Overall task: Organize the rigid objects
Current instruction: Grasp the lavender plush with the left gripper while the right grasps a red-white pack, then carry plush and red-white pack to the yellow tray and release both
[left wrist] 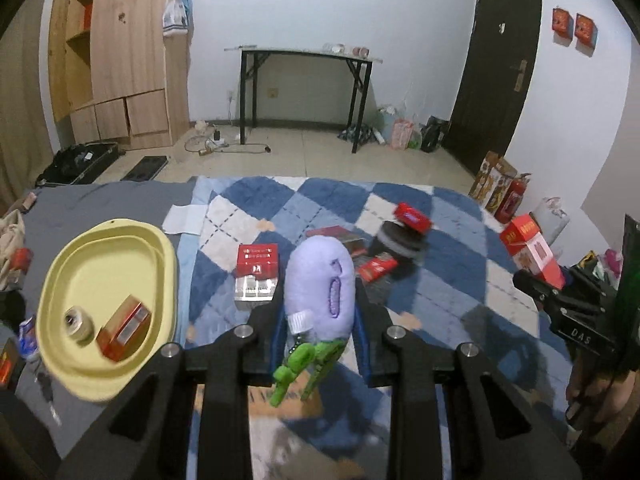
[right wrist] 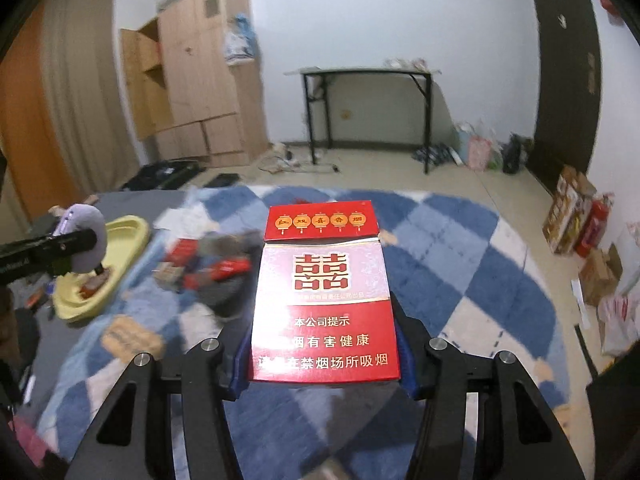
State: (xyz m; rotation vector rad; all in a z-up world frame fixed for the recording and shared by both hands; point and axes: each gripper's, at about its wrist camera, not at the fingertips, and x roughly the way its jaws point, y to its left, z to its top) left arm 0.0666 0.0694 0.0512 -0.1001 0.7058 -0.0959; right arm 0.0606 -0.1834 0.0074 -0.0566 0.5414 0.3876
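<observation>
My left gripper [left wrist: 320,300] is shut on a purple plush toy [left wrist: 322,284] with green legs, held above the blue checked rug [left wrist: 440,280]. My right gripper [right wrist: 324,344] is shut on a red and white cigarette box [right wrist: 322,296], held above the rug. A yellow tray [left wrist: 120,240] lies at the left on grey cloth and holds a tape roll [left wrist: 78,322] and a red-brown box [left wrist: 126,334]. The tray also shows in the right wrist view [right wrist: 124,232], with the left gripper and plush [right wrist: 86,242] over it.
On the rug lie a red and white box [left wrist: 256,276], small red packs [left wrist: 376,268], and a dark round object with a red lid [left wrist: 404,232]. The right gripper holding its box [left wrist: 532,248] shows at the right. A black table [left wrist: 304,92] stands by the far wall.
</observation>
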